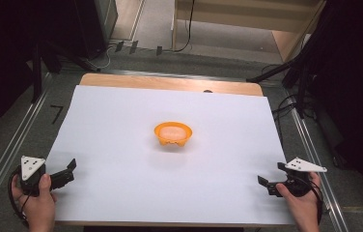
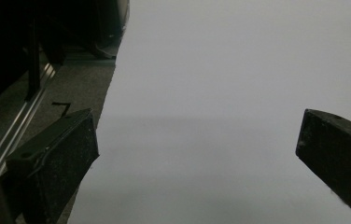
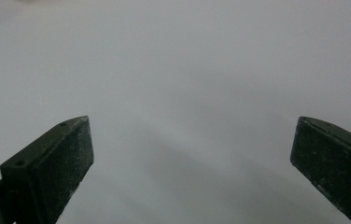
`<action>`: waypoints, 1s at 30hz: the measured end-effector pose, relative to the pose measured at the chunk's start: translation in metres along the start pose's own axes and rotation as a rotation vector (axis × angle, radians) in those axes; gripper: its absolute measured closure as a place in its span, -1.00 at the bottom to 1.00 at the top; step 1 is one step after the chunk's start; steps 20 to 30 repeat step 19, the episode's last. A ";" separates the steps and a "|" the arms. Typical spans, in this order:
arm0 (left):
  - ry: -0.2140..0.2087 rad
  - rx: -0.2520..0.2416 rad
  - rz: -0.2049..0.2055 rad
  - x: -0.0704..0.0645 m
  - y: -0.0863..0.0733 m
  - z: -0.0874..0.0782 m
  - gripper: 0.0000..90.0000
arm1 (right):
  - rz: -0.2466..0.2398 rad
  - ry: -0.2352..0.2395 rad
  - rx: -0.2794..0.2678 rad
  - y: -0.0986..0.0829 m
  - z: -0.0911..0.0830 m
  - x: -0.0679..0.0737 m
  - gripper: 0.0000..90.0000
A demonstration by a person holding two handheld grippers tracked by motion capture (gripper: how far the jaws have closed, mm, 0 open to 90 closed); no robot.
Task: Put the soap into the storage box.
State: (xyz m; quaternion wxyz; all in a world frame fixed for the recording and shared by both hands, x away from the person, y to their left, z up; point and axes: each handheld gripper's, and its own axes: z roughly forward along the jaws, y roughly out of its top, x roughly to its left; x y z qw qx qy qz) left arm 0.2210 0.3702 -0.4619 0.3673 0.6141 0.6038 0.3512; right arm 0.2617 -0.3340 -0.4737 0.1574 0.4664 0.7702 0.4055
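The orange bowl (image 1: 173, 134) sits on the bench (image 1: 121, 145), well ahead of both tools and between them. The left tool (image 1: 68, 170) and right tool (image 1: 270, 180) are wide open and hold nothing. I think nothing has started yet; the bowl is untouched.

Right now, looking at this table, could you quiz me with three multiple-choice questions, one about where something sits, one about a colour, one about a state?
1. Where is the bowl?
A. middle of the white sheet
B. at the left edge
C. on the floor

2. What colour is the bowl?
A. blue
B. orange
C. green

3. How do the jaws of the left gripper and right gripper stand?
A. both shut
B. both open, holding nothing
C. clamped on the bowl

Answers: A, it sits mid-sheet between the two grippers; B, its rim is plainly orange; B, each gripper view shows a wide gap over bare sheet.
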 end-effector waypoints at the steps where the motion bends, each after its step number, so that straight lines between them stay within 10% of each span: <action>1: 0.000 0.000 0.001 0.000 0.000 0.000 -1.00 | 0.004 -0.008 -0.006 -0.002 -0.002 0.000 -1.00; 30: -0.003 0.008 0.003 0.000 0.000 0.000 -1.00 | 0.060 -0.050 -0.067 -0.031 -0.022 -0.001 -1.00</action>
